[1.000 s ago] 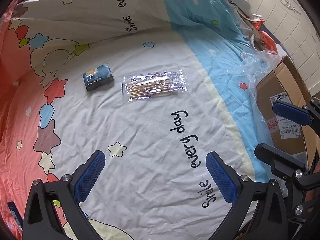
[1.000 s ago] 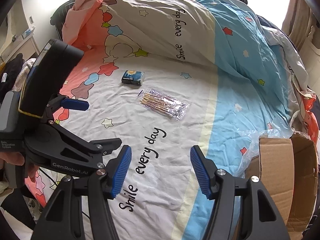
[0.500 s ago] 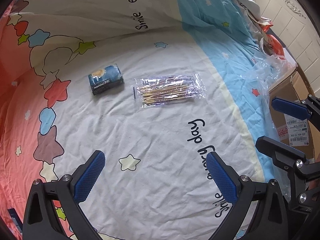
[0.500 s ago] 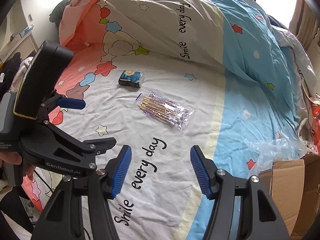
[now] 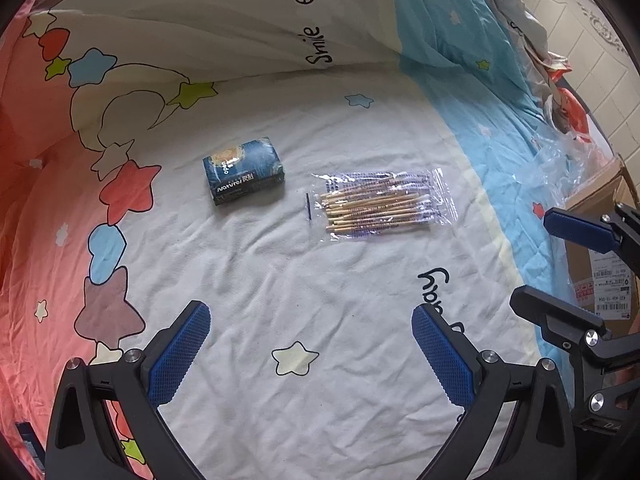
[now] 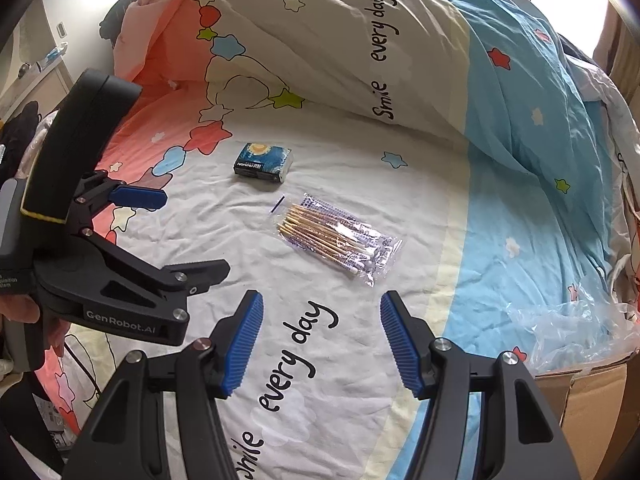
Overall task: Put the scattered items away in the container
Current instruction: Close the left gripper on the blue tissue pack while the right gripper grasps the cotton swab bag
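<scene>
Clear packet of cotton swabs [image 5: 382,206] lies flat on bedsheet [image 5: 320,288], just beside blue tissue pack [image 5: 243,176] (apart, not touching). Cardboard box [image 5: 600,264] at bed edge. Left gripper [image 5: 311,354] jaws wide, empty; right gripper [image 6: 321,344] jaws apart, empty.

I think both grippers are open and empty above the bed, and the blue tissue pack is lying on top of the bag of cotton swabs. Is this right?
Not quite. The blue tissue pack lies beside the bag of cotton swabs, apart from it on the quilt, not on top; the left wrist view shows the gap. The rest holds: the left gripper and right gripper are open and empty.
</scene>
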The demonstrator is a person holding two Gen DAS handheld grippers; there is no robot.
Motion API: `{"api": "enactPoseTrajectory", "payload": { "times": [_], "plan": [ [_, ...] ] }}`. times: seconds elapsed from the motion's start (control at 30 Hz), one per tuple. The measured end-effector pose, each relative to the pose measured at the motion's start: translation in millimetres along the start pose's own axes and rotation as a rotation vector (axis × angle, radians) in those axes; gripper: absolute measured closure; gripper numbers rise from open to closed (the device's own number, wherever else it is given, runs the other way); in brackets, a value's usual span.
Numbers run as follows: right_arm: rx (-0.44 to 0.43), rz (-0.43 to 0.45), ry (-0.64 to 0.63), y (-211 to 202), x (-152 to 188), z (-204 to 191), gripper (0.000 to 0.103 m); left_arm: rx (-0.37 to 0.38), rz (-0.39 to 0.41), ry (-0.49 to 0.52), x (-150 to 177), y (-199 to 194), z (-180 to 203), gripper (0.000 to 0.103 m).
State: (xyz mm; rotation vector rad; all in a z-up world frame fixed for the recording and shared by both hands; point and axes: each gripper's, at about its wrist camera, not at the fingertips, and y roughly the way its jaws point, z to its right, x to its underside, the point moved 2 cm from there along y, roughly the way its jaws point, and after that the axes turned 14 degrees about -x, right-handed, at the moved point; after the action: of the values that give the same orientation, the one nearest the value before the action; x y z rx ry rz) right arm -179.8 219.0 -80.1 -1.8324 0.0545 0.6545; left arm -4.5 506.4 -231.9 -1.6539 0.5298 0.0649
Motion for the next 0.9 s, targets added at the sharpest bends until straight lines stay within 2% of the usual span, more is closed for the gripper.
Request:
{"api": "enactPoseTrajectory", "payload": {
  "times": [0.43,0.6,0.77,0.9],
  "plan": [
    [-0.008,-0.021,0.007,30,-15,18,0.046,-0.010,0.023,-0.120,-39,33,-18,0.000],
    [-0.014,-0.027,0.011,40,-19,27,0.046,-0.014,0.038,-0.076,-64,46,-17,0.000],
    [-0.020,-0.030,0.028,51,-19,35,0.046,-0.048,0.045,0.042,-82,56,-14,0.000],
    [-0.021,-0.027,0.046,60,-21,42,0.046,-0.052,0.032,0.048,-91,67,-18,0.000]
  ]
}}
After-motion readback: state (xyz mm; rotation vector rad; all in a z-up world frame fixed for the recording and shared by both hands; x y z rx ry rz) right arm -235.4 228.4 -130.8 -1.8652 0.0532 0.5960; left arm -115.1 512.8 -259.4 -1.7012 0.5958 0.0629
